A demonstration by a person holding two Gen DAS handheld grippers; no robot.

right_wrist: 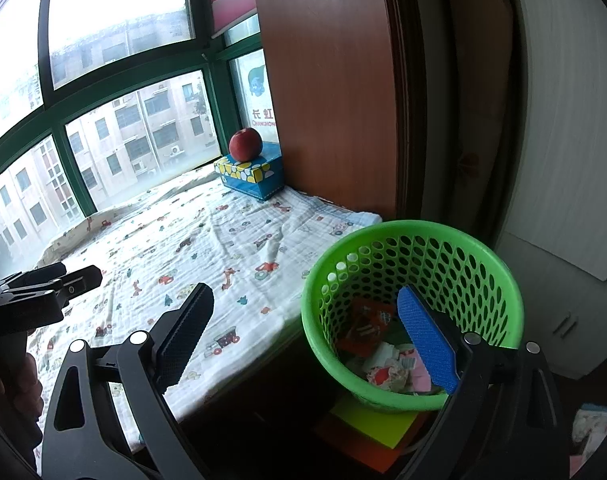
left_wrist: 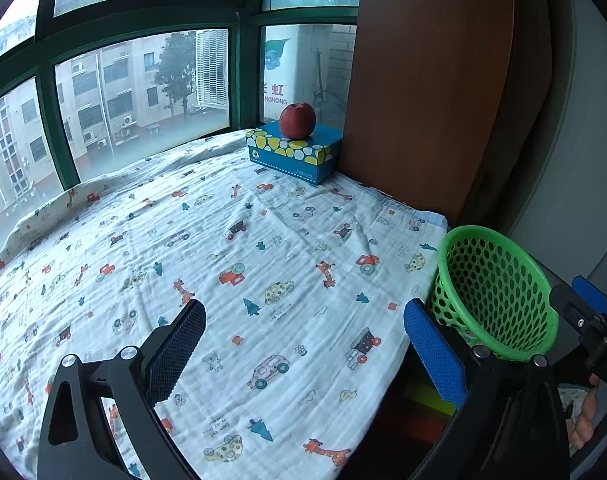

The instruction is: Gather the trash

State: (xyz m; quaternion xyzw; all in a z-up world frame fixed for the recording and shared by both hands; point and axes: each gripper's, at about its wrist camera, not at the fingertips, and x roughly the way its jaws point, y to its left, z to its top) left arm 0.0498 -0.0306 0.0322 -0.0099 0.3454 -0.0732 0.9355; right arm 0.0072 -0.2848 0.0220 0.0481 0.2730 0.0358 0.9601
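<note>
Left hand-held gripper [left_wrist: 303, 354]: fingers spread wide, nothing between them, above the patterned blanket [left_wrist: 207, 248]. Right hand-held gripper [right_wrist: 307, 334]: fingers spread wide, empty; blue finger over the mouth of the green perforated basket [right_wrist: 471, 248].
Basket: just beside the blanket's right edge, tilted; contents: crumpled wrappers [right_wrist: 383, 356], red and white.
Far corner: red apple [left_wrist: 297, 120] resting atop a blue tissue box [left_wrist: 293, 154], beside the wooden panel [left_wrist: 431, 80] and window [left_wrist: 143, 96].
</note>
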